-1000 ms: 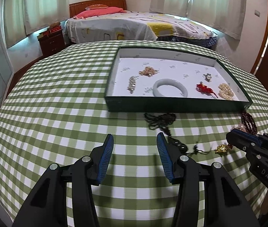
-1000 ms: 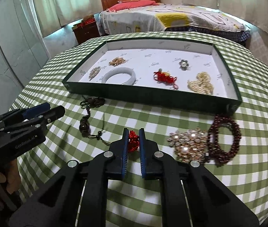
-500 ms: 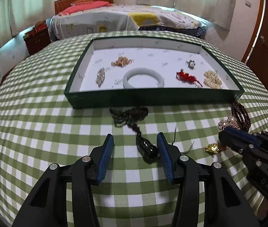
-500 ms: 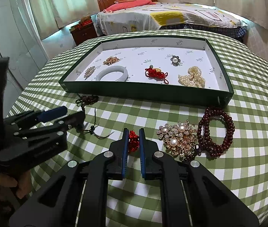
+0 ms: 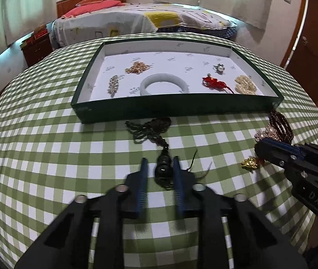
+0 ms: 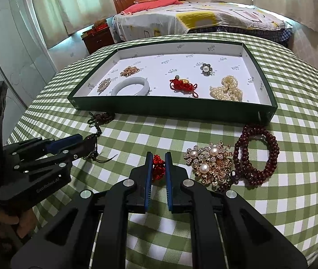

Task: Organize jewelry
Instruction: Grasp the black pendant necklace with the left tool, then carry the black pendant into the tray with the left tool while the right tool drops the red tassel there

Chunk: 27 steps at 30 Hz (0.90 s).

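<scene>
Straddling the dark bead (image 5: 163, 168) of a black cord necklace (image 5: 150, 128), the left hand-held gripper (image 5: 160, 168) has its jaws apart, one on each side, with the right pad close against the bead and a clear gap on the left. The necklace lies on the checked table (image 5: 46, 157), its bunched cord trailing up to the near wall of the green tray (image 5: 176, 107).

The right hand-held gripper (image 6: 159, 164) is clamped on a small red knot charm (image 6: 158, 167), whose gold end (image 5: 249, 164) shows in the left view, low over the table. Beside it lie a pearl brooch (image 6: 210, 162) and a dark red bead bracelet (image 6: 257, 154), touching each other.

The bead looks round and glossy, so a pinch that lands off its middle could squirt it out sideways. If the jaws catch only the thin cord, the bead would likely swing on the lift. The loose tassel threads (image 5: 193, 160) near the right pad may snag. The bunched cord sits against the tray wall, so lifting could drag it along the wall. The two tools work close together, so a knock between them is possible.
</scene>
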Each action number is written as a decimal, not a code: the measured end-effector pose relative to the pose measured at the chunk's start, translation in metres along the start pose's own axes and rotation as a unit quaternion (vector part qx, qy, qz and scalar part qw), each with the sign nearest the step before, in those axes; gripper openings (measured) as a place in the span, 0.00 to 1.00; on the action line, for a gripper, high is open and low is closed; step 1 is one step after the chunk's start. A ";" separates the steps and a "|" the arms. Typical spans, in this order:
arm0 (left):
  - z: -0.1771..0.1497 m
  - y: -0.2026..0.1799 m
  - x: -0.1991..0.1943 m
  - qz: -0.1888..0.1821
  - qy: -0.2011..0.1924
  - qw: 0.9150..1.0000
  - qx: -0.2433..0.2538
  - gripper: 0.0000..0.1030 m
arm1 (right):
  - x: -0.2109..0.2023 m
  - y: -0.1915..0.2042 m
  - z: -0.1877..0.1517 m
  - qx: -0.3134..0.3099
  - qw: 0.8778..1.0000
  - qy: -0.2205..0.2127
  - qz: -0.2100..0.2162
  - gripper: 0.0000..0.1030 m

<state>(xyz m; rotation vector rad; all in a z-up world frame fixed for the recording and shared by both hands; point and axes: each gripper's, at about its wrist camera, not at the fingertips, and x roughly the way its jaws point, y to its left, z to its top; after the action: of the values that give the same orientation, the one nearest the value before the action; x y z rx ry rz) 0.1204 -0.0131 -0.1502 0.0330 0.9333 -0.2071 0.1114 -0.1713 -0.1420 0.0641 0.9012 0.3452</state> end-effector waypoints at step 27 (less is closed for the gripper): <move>0.020 -0.001 -0.048 0.001 -0.079 0.997 0.006 0.17 | -0.028 0.009 0.017 -0.024 0.999 -0.045 -0.017 0.11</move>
<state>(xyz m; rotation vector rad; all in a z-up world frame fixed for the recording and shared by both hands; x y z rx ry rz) 0.1079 -0.0090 -0.0997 0.0287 0.7734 -0.2097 0.1061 -0.1701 -0.1080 0.0208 0.8034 0.3302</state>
